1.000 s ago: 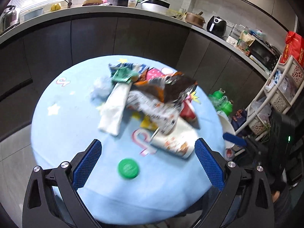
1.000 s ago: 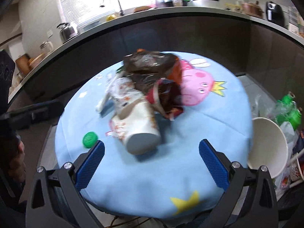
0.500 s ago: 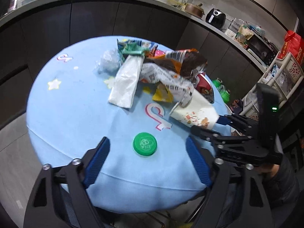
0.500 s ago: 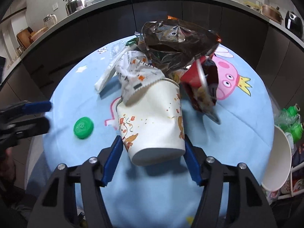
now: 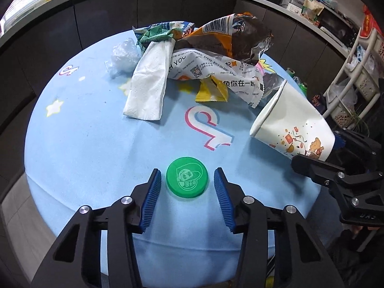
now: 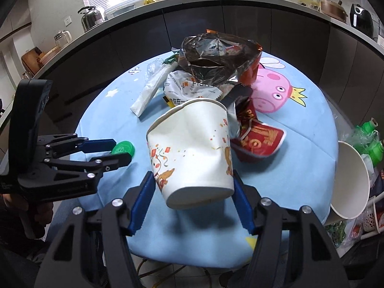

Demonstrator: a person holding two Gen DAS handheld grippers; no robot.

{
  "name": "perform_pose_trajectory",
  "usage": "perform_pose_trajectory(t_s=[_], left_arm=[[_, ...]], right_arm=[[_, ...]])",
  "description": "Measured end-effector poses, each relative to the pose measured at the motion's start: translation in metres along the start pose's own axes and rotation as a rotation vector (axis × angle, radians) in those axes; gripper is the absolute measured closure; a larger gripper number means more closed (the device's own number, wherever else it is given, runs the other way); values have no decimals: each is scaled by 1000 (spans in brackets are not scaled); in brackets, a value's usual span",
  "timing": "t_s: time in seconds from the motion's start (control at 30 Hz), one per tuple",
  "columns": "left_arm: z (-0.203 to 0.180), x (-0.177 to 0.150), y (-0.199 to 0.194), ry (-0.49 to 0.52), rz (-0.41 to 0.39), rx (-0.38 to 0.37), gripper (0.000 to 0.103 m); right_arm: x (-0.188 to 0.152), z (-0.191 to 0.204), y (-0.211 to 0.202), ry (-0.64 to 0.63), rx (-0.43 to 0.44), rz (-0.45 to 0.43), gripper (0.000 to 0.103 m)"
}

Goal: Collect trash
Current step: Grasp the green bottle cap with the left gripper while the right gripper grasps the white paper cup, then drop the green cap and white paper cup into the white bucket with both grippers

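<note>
A: Two grippers are at work over the blue tablecloth (image 5: pixel 79 144). The right gripper (image 6: pixel 193 189) is clamped on the paper cup (image 6: pixel 192 153) near its base; the cup lies on its side between the blue pads, mouth pointing away toward the pile of wrappers (image 6: pixel 216 64).

B: And the left gripper (image 5: pixel 187 184)?

A: Its jaws stand apart, one on each side of the green bottle cap (image 5: pixel 187 180), close to the rim but not visibly touching. The cap lies flat on the cloth right between the fingertips.

B: How will those two handle?

A: The cup looks light and soft-walled; its side is already dented just ahead of the pads, so a hard squeeze would likely crush it further. Holding low, near the stiffer bottom ring, seems the sound choice. The cap is probably rigid, light and low, so the pads need to come down nearly to the cloth and pinch across its rim, or it may skid.

B: What differs from half a second ago?

A: The left jaws have narrowed and moved forward, so the cap now sits between them instead of ahead of them. The cup's wall shows a dent that was not there, and it appears raised off the cloth. The red snack wrapper (image 6: pixel 256 141) just right of the cup now lies more spread out.
</note>
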State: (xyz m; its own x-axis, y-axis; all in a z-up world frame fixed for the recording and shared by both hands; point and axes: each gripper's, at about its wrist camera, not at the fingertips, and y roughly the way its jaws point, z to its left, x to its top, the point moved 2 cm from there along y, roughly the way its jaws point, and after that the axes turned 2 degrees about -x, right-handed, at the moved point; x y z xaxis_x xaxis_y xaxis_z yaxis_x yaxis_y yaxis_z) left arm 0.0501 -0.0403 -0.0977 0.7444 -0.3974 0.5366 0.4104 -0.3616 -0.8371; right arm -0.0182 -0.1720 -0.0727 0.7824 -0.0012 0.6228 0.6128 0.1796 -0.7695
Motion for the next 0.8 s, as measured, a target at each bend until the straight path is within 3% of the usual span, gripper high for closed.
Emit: perform_pose_trajectory(t_s=[0.47, 0.67, 0.8], left_arm=[[-2, 3, -14, -11, -28, -11, 69], [-17, 31, -52, -7, -131, -113, 69], [-37, 59, -65, 14, -180, -196, 69]], right_arm=[[0, 4, -7, 12, 38, -37, 41], [14, -4, -40, 40, 63, -136, 41], [21, -27, -65, 61, 7, -203, 41]])
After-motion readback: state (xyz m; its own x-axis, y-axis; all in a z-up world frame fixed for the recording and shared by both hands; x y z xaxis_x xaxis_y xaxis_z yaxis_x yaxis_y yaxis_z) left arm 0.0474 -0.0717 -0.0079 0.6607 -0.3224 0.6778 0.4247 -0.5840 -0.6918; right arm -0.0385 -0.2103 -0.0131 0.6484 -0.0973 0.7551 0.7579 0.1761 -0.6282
